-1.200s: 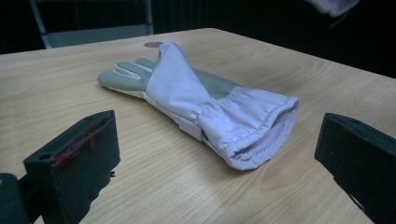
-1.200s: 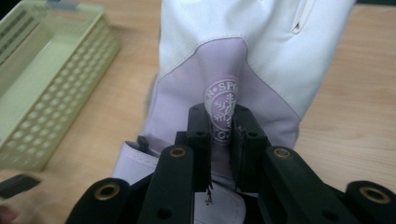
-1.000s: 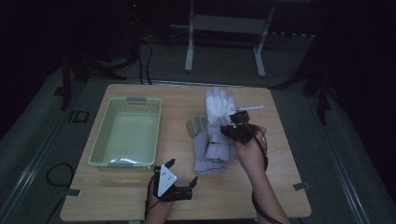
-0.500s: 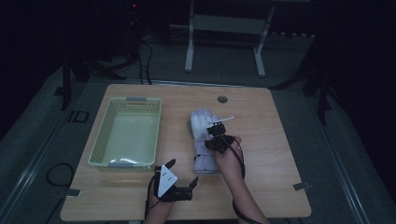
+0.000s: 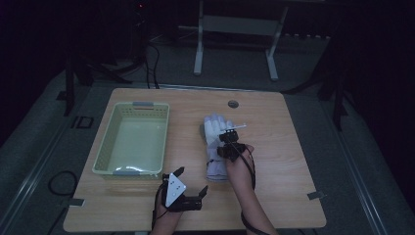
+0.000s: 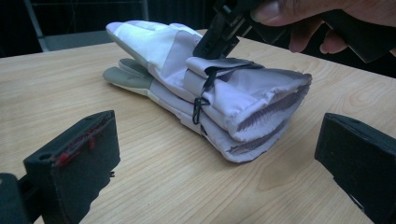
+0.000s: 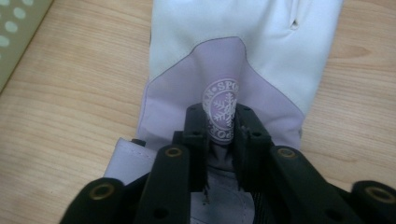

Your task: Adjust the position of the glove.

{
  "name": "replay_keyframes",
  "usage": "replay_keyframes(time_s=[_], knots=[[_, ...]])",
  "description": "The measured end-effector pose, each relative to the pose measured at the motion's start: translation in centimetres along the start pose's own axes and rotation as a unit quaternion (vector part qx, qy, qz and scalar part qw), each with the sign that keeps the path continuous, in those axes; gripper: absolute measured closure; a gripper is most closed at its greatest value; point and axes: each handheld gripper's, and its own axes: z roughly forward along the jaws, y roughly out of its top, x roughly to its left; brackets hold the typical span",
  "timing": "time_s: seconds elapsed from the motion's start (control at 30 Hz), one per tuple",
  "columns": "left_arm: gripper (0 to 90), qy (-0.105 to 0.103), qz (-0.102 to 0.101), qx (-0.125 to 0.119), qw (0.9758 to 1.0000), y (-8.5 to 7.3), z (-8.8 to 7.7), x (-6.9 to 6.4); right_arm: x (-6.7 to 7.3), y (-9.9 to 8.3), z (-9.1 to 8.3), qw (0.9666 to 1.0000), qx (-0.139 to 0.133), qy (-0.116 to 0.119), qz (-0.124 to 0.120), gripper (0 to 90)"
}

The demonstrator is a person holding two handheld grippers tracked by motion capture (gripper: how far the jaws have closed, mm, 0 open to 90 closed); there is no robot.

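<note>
Bare desk (image 5: 293,161) right of the stacked gloves (image 5: 215,147), open for passage. Left side blocked by the green basket (image 5: 131,139); narrow wooden lane between basket and gloves.

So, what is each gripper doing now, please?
Left gripper: open, holding nothing.
Right gripper: shut on a fold of the top glove.

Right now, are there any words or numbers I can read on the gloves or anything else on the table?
"SPO": start of the ring of letters around a snowflake in the round badge on the top glove; the right gripper pinches the fabric there, hiding the rest.
Lower letters on the badge: too squeezed to read.
Basket, table: no writing.
</note>
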Motion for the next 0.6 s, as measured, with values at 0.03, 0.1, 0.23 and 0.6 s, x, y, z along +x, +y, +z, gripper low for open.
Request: replay_keyframes(time_s=[0.03, 0.1, 0.23, 0.6], knots=[[0.1, 0.0, 0.0, 0.0, 1.0, 0.0, 0.0, 0.0, 0.0, 0.0, 0.1, 1.0, 0.002, 0.003, -0.002, 71.2], [0.1, 0.0, -0.001, 0.0, 1.0, 0.0, 0.0, 0.0, -0.2, 0.1, 0.1, 0.9999, 0.001, 0.016, -0.002, 65.3], [0.1, -0.001, -0.002, 0.002, 1.0, 0.0, 0.0, 0.0, -0.9, 0.2, -0.8, 0.9988, -0.024, 0.042, -0.01, 46.9], [0.1, -0.022, -0.019, 0.015, 0.9995, 0.1, 0.3, 0.5, -3.9, -0.7, -2.5, 0.9919, -0.059, 0.106, -0.037, 14.1]])
